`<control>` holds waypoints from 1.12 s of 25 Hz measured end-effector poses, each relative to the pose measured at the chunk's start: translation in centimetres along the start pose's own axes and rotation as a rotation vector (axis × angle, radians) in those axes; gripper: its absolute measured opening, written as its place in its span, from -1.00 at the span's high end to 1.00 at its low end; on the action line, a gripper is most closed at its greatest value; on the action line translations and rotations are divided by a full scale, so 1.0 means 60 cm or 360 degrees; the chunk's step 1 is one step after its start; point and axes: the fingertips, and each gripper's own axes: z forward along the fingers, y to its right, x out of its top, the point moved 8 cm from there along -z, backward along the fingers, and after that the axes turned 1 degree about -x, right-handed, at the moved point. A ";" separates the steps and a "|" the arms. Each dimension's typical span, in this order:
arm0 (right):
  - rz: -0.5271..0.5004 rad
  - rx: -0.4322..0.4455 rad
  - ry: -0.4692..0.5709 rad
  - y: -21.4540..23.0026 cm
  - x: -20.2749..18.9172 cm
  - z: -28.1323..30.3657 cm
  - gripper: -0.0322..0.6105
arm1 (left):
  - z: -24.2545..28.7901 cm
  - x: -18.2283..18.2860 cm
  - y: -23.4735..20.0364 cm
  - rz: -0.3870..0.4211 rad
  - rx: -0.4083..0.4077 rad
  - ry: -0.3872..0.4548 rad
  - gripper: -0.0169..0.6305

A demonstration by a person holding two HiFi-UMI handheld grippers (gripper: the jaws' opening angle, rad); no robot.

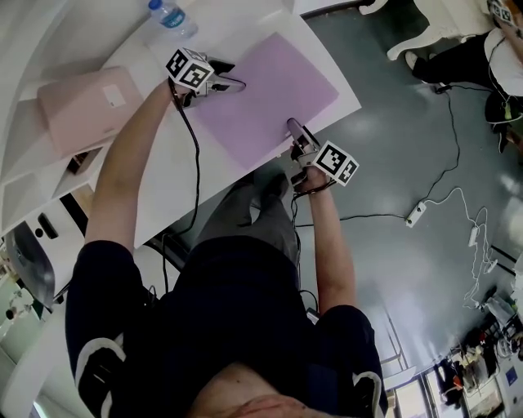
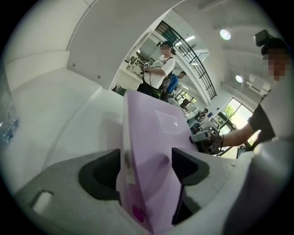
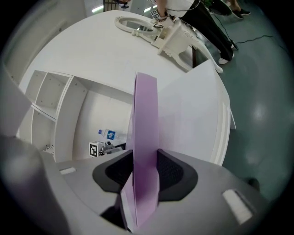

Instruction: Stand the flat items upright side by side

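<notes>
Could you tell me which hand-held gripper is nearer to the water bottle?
Left. The left hand-held gripper grips the purple folder near the water bottle; the right hand-held gripper grips its opposite edge, farther off.

Bright, even indoor light; gripper views bulge fisheye-style, corners black, foreground soft.

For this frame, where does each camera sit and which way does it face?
Head view: on the person's head, looking steeply down at the white table and lilac folder; shows forearms, torso, left gripper and right gripper.
Left gripper view: on the left gripper, looking along its fingers, closed on the folder, into the room.
Right gripper view: on the right gripper, looking along its fingers, clamped on the folder's edge, toward the shelf and water bottle.
Shared: every view shows the folder; each gripper view shows the other gripper.
</notes>
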 end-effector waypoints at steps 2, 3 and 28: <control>-0.0045 0.0005 0.0014 -0.012 0.007 -0.006 0.41 | -0.007 0.005 0.005 0.0014 0.0022 0.0048 -0.17; -0.0078 0.0001 0.0025 -0.019 0.012 -0.010 0.41 | -0.011 0.008 0.008 0.0020 0.0034 0.0075 -0.17; -0.0837 -0.0059 0.0241 -0.176 0.072 -0.087 0.42 | -0.152 0.015 0.174 0.0286 0.0817 0.0762 0.35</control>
